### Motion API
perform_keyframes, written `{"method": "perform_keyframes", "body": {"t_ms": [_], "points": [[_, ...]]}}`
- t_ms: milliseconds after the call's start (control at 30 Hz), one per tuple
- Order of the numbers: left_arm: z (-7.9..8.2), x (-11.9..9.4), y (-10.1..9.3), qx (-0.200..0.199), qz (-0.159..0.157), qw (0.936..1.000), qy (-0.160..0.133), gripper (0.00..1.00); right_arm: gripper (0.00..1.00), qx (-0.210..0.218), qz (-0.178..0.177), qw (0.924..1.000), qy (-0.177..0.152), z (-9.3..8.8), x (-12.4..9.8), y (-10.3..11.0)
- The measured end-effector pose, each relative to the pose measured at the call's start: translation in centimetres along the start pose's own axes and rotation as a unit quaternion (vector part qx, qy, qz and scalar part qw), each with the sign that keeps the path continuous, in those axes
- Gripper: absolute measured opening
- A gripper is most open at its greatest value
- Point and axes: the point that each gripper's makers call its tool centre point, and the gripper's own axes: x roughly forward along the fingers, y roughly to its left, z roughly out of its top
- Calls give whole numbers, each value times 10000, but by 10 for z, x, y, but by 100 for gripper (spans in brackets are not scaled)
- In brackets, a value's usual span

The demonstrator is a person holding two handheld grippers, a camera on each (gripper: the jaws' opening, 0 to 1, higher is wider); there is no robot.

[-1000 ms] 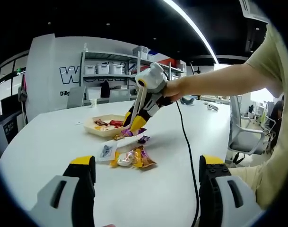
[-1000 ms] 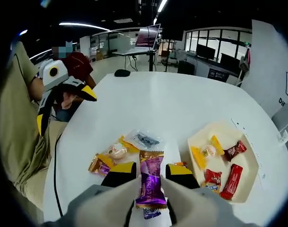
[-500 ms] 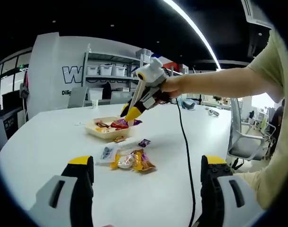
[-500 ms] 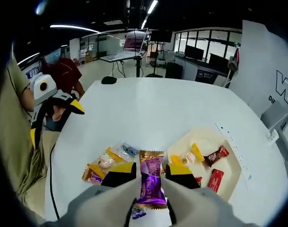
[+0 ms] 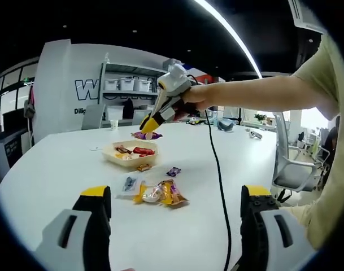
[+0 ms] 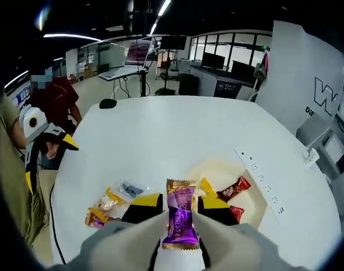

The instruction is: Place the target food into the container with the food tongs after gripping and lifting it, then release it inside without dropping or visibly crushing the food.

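In the right gripper view, the right gripper [image 6: 180, 209] is pinching a purple-wrapped candy [image 6: 180, 219] by its long sides, the wrapper standing lengthwise between the yellow-tipped jaws and not visibly squashed. That light hold suits a release without crushing. Below and just beyond it lies the pale tray [image 6: 248, 195] on the white desk [image 6: 177, 124], already carrying red-wrapped bars [image 6: 234, 188] and a yellow-wrapped sweet [image 6: 208, 187]. The candy hangs above the tray's near edge, so it looks ready to be lowered.

In the left gripper view, the left gripper [image 5: 174, 212] is spread wide and empty, held low over the desk, likely kept clear. Ahead lie loose wrapped sweets [image 5: 158, 192], then the tray, with the candy raised above it.
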Motion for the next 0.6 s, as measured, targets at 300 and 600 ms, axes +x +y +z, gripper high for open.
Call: {"method": "perform_keyframes", "body": {"t_ms": [300,600], "points": [[-1,-1,1,34,12,10000,23,93,20,181,-392,9990,-92,14,2,-28],[-4,-3,3,4,37,10000,28,93,21,285,-812,9960,-233,25,3,-54]]}}
